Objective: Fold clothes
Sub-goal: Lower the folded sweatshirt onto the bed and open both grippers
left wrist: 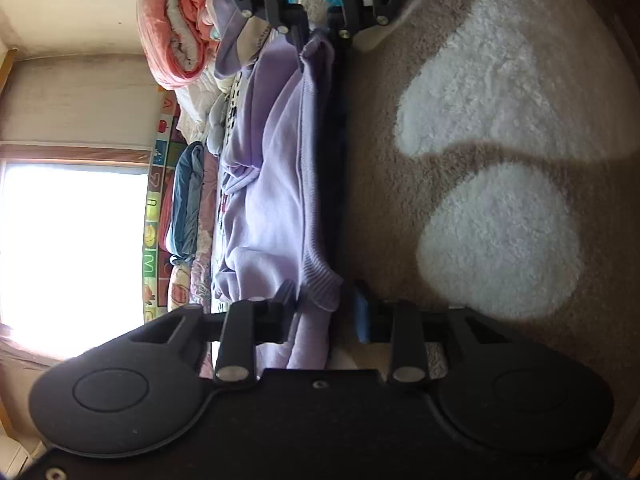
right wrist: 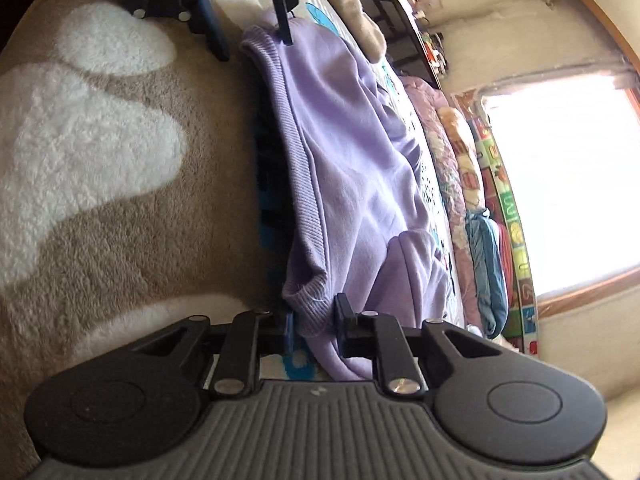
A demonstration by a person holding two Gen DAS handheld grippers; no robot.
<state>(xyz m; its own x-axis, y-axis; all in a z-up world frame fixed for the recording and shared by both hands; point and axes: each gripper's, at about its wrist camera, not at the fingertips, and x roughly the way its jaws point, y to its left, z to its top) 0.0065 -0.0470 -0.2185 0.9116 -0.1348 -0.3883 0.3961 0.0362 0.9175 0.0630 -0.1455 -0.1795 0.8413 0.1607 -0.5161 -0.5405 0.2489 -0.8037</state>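
A lilac sweatshirt [left wrist: 276,184] [right wrist: 352,168] lies spread on the bed, its ribbed hem along the bed's edge. My left gripper [left wrist: 325,306] stands around one hem corner. Its black finger touches the cloth, while a dark gap shows beside its blue pad [left wrist: 362,316], so it is open. The right wrist view shows that same left gripper [right wrist: 246,28] at the top, fingers apart. My right gripper [right wrist: 315,318] is shut on the other hem corner, with cloth filling the space between its pads. It also appears at the top of the left wrist view as the right gripper [left wrist: 320,34].
A beige shag rug [left wrist: 400,208] with white patches [right wrist: 92,136] covers the floor beside the bed. Rolled pink and white bedding [left wrist: 172,28] and a blue garment [left wrist: 186,200] lie on the bed's far side. Behind them are a bright window [left wrist: 72,240] and a cluttered shelf [right wrist: 404,20].
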